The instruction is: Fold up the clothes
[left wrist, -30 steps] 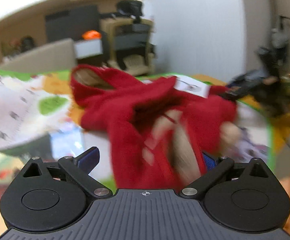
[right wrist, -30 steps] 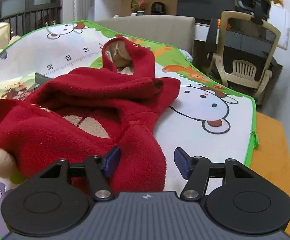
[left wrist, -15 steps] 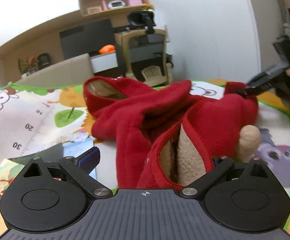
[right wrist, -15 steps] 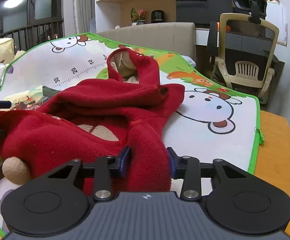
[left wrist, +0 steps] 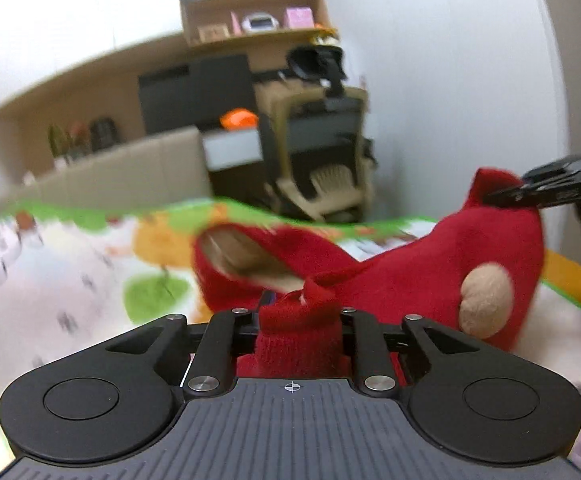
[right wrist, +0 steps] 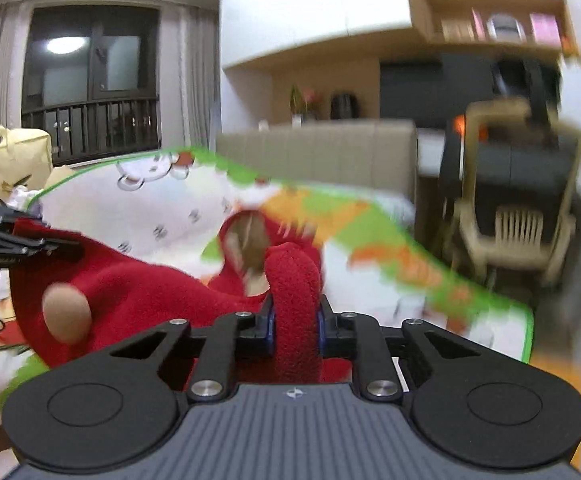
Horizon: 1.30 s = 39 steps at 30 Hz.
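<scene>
A red fleece hooded garment (left wrist: 418, 276) with a tan lining and a tan pompom (left wrist: 486, 304) hangs lifted over the cartoon play mat (left wrist: 50, 280). My left gripper (left wrist: 298, 320) is shut on a bunch of its red fleece. In the right wrist view the garment (right wrist: 138, 288) stretches leftwards, and my right gripper (right wrist: 295, 320) is shut on a thick fold of it. Each gripper shows in the other's view pinching a far corner: the right one (left wrist: 530, 196), the left one (right wrist: 38, 244). The hood (right wrist: 246, 248) trails on the mat.
The mat (right wrist: 370, 240) with green border covers the work surface, with an orange tabletop edge (left wrist: 570, 276) beyond it. A beige chair (right wrist: 518, 208), a padded bench back (right wrist: 322, 156) and wall shelves stand behind. A yellow bag (right wrist: 6, 160) sits far left.
Both grippers have closed on the red garment and lifted it off the mat, stretching it between them. The left gripper stood open half a second ago; both views now tilt upward and blur.
</scene>
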Motion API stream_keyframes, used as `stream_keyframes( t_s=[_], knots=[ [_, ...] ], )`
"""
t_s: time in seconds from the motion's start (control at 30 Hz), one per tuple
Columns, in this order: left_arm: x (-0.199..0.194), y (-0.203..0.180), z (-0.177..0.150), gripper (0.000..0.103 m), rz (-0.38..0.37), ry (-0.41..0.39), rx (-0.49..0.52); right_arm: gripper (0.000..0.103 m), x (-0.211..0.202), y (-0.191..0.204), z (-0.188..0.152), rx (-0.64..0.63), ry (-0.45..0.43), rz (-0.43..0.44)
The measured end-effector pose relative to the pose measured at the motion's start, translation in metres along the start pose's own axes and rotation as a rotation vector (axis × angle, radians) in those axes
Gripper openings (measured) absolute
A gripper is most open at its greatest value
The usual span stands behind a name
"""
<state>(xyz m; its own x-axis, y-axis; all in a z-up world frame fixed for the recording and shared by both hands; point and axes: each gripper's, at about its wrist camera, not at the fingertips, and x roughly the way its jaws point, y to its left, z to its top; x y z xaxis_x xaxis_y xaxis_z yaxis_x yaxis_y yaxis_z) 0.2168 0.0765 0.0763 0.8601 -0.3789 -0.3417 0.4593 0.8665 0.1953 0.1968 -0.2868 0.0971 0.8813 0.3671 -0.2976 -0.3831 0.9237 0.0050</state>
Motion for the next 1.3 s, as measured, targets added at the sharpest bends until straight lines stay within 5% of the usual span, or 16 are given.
stream_keyframes(
  t_s=[0.07,0.23,0.3,0.4,0.5,0.67,0.77,0.87,0.93,1.0,1.03,1.13,1.3],
  knots=[
    [0.04,0.017,0.003,0.034,0.045,0.014,-0.008,0.018,0.039,-0.011,0.004,-0.013,0.034,-0.039],
    [0.133,0.04,-0.036,0.07,0.185,0.223,-0.074,0.035,0.131,-0.035,-0.035,0.053,0.22,-0.133],
    [0.128,0.056,-0.042,0.075,0.169,0.209,-0.207,0.046,0.138,-0.041,-0.042,0.072,0.235,-0.147],
    [0.1,0.071,-0.039,0.092,0.153,0.192,-0.277,0.065,0.116,-0.046,-0.036,0.08,0.191,-0.16],
    [0.056,0.088,-0.039,0.094,0.045,0.165,-0.404,0.075,0.074,-0.053,-0.028,0.13,0.13,-0.16],
    [0.022,0.094,-0.064,0.099,-0.263,0.194,-0.541,0.093,0.031,-0.053,-0.052,0.365,0.125,0.08],
    [0.037,0.063,-0.088,0.101,-0.223,0.284,-0.463,0.093,0.033,-0.036,-0.074,0.377,0.175,0.139],
    [0.051,0.048,-0.095,0.101,-0.212,0.244,-0.509,0.09,0.056,-0.021,-0.087,0.381,0.235,0.165],
    [0.058,0.038,-0.094,0.101,-0.181,0.217,-0.533,0.076,0.07,-0.011,-0.094,0.383,0.273,0.179],
    [0.058,0.028,-0.091,0.088,-0.183,0.209,-0.543,0.061,0.075,-0.002,-0.091,0.363,0.27,0.142],
    [0.058,0.023,-0.089,0.065,-0.183,0.205,-0.547,0.052,0.073,0.0,-0.088,0.355,0.265,0.139],
    [0.036,0.017,-0.083,0.054,-0.155,0.188,-0.522,0.039,0.062,0.005,-0.081,0.332,0.252,0.137],
    [-0.003,0.005,-0.074,0.051,-0.266,0.203,-0.527,0.038,0.02,0.012,-0.077,0.281,0.275,0.155]
  ],
)
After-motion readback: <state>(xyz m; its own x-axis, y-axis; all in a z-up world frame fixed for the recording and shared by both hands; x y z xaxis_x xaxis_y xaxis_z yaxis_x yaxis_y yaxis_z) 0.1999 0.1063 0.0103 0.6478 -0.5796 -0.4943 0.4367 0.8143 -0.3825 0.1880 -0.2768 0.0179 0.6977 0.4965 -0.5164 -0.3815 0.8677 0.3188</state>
